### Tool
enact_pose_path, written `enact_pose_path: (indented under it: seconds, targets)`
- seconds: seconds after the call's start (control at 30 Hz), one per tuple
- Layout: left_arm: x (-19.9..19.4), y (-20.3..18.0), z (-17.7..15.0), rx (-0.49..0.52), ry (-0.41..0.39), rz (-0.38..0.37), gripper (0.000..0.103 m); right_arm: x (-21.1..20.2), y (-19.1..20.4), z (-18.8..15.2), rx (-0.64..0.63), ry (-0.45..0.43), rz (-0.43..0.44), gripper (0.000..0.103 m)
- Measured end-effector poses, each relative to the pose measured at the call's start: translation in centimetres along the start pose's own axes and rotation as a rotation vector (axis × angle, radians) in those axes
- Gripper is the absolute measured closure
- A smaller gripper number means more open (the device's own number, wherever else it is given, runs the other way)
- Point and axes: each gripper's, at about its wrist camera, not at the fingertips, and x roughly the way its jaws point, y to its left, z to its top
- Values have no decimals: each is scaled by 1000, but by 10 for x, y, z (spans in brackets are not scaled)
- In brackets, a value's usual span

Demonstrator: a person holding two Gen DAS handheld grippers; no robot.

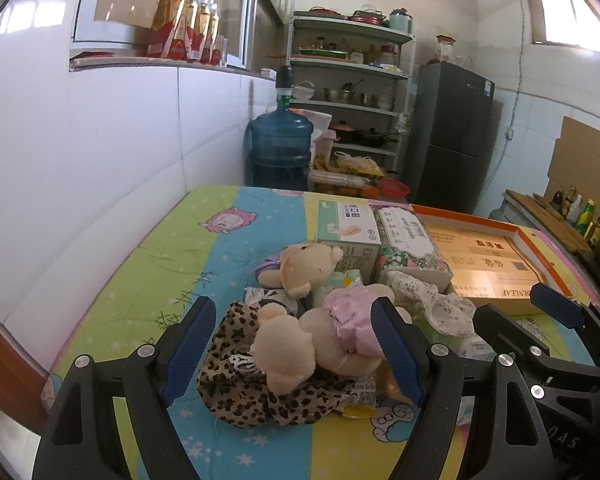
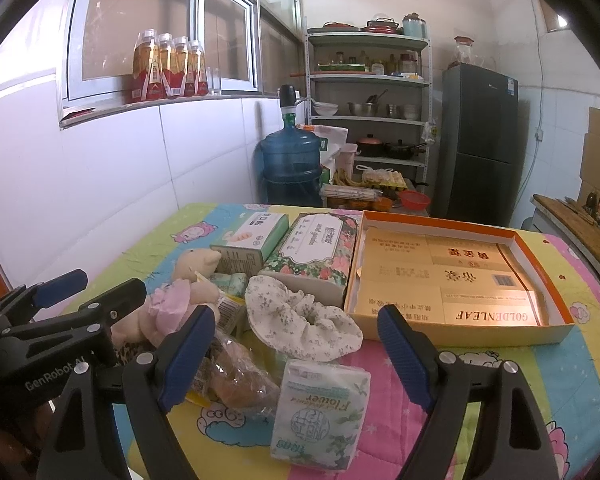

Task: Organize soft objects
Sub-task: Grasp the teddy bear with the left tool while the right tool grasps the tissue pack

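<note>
A plush toy in a pink dress [image 1: 300,328] [image 2: 180,300] lies on its back on a leopard-print cloth [image 1: 252,392]. My left gripper [image 1: 296,350] is open, its blue pads on either side of the toy, not touching it. A floral cloth cover [image 2: 300,320] [image 1: 432,300] lies beside a tissue pack [image 2: 320,408]. My right gripper [image 2: 296,354] hangs open above those two. An open orange-rimmed cardboard box [image 2: 556,280] [image 1: 520,236] sits to the right, its floor bare.
A green carton [image 2: 252,244] and a floral tissue box [image 2: 316,252] stand behind the pile. A wrapped bread snack [image 2: 228,376] lies at the left. The table has a bright quilted cover [image 1: 160,264]. A white wall runs along the left; a water jug [image 2: 290,160] stands beyond.
</note>
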Motion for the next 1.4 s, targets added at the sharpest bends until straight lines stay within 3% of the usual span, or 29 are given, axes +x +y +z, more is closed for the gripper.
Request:
enact_pose_path:
  seconds: [0.37, 0.53, 0.83, 1.03, 1.2, 1.4]
  targets:
    - [-11, 34, -31, -12, -65, -25, 22, 0, -12, -32, 11, -31, 19, 19]
    - [-7, 50, -45, -40, -56, -37, 22, -1, -12, -46, -5, -24, 32, 19]
    - [6, 44, -43, -32, -47, -156, 22, 3, -17, -51, 10, -6, 23, 19]
    - [10, 9, -27, 152, -81, -278, 22, 2, -22, -49, 25, -4, 8, 19]
    - [22, -15, -22, 374, -97, -314, 22, -1, -29, -48, 42, -10, -7, 19]
    - [49, -26, -16, 437, -19, -340, 22, 2, -38, -47, 77, 15, 3, 19]
